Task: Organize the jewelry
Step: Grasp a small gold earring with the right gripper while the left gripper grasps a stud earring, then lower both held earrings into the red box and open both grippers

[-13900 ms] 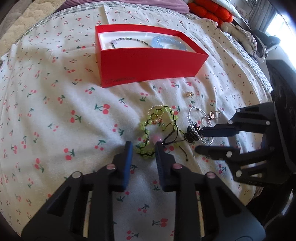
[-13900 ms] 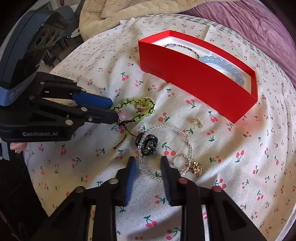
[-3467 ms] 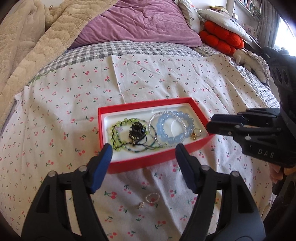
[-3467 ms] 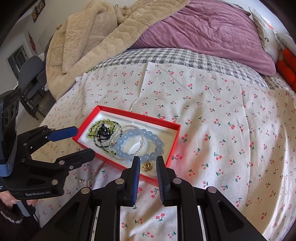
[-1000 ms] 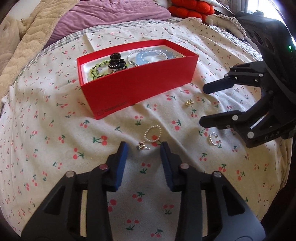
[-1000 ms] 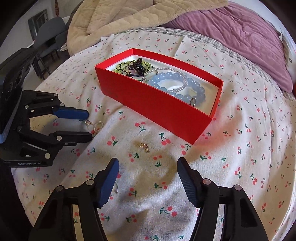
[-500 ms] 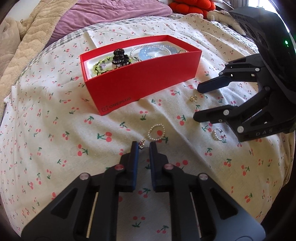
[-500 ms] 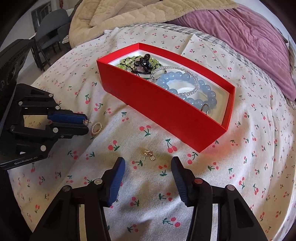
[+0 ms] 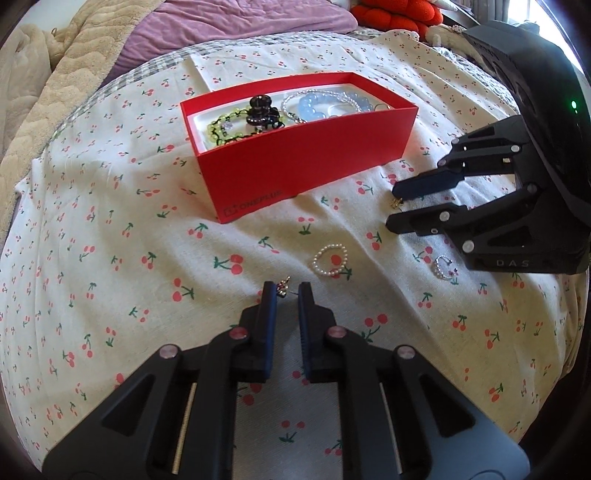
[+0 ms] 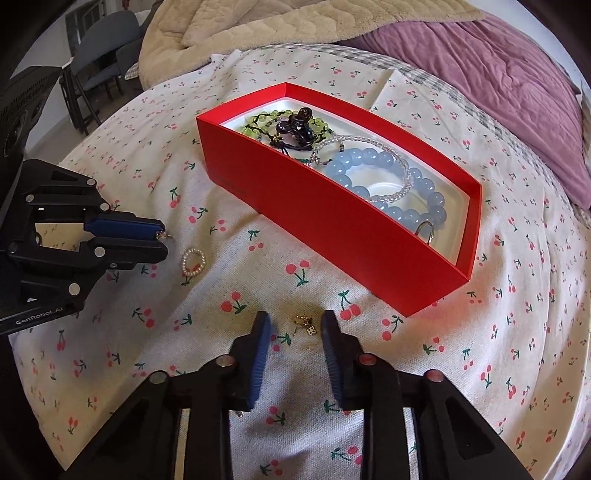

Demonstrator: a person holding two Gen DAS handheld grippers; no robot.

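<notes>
A red box (image 9: 306,166) (image 10: 332,236) on the cherry-print cloth holds a green bead bracelet (image 10: 258,122), a black flower clip (image 10: 295,123), a clear bead bracelet and a blue bead bracelet (image 10: 384,162). My left gripper (image 9: 287,291) (image 10: 162,238) is shut on a small earring (image 9: 283,287), lifted just off the cloth. My right gripper (image 10: 293,323) (image 9: 397,205) is open, its fingers on either side of a gold earring (image 10: 306,324) on the cloth. A pearl ring (image 9: 331,260) (image 10: 192,262) and a silver hoop earring (image 9: 443,267) lie loose.
A beige blanket (image 10: 295,22) and a purple duvet (image 10: 498,74) lie behind the box. Orange cushions (image 9: 395,16) sit at the far back. Chairs (image 10: 99,55) stand off the bed's left edge.
My left gripper has closed on the small earring and raised it slightly. My right gripper has come down over the gold earring and narrowed its opening.
</notes>
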